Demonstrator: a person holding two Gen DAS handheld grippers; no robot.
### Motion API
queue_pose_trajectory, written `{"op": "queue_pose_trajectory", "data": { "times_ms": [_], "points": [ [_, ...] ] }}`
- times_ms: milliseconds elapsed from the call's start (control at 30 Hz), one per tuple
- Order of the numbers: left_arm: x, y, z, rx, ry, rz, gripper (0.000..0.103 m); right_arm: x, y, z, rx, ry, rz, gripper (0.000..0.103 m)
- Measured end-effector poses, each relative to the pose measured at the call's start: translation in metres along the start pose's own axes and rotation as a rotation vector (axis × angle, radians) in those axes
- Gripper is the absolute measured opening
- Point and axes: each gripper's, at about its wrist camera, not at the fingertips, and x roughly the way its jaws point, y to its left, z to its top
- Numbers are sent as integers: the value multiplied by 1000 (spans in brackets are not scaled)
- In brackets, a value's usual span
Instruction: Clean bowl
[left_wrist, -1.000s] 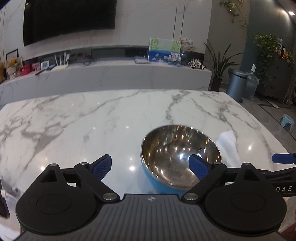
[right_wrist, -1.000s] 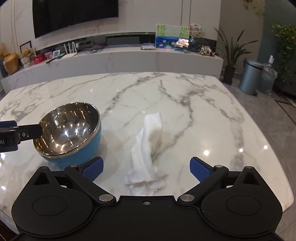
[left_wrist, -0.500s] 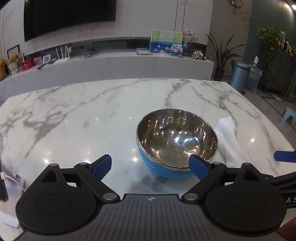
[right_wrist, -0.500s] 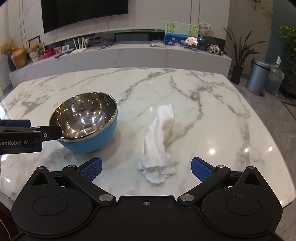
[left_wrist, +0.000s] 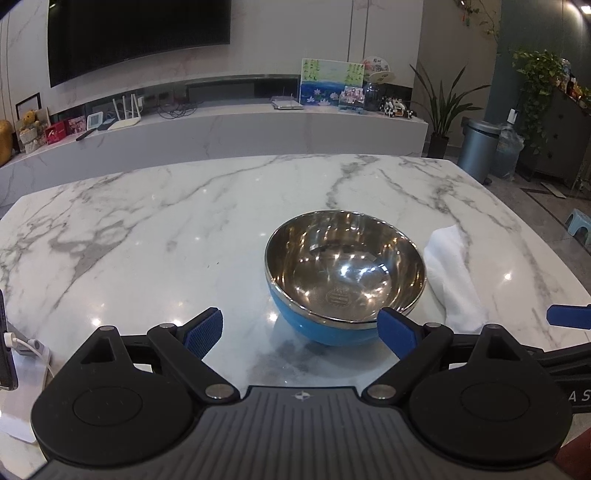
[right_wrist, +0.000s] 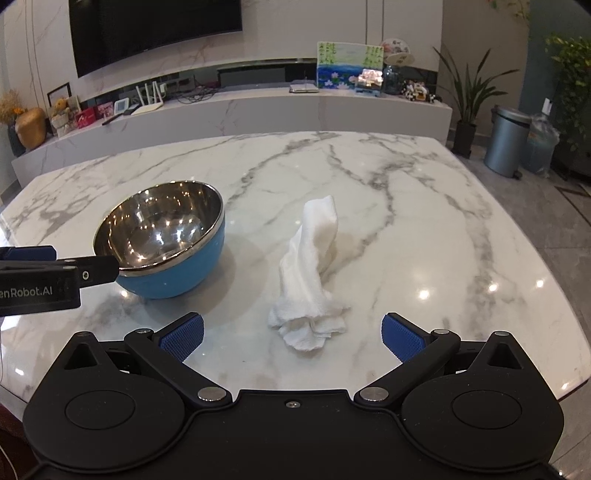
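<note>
While spread wide and holding nothing, left gripper (left_wrist: 301, 326) hangs before bowl (left_wrist: 345, 275) on table (left_wrist: 147, 229), one finger overlapping its near rim. Only right view shows whole cloth (right_wrist: 308, 273), crumpled beside bowl (right_wrist: 162, 236), ahead of gaping, empty right gripper (right_wrist: 291, 334).

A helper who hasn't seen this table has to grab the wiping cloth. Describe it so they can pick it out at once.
Start at the white marble table. On it sits a bowl, blue outside and shiny steel inside. Just right of the bowl, not touching it, lies the cloth: a crumpled white strip, and the only soft, matte thing on the tabletop.
</note>
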Motion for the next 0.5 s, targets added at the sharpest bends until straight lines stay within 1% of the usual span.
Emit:
{"op": "queue_pose_trajectory", "data": {
  "times_ms": [500],
  "points": [
    [5,-9,-6,35,32,0,91,-3,0,-3,3,-6,2,102]
  ]
}}
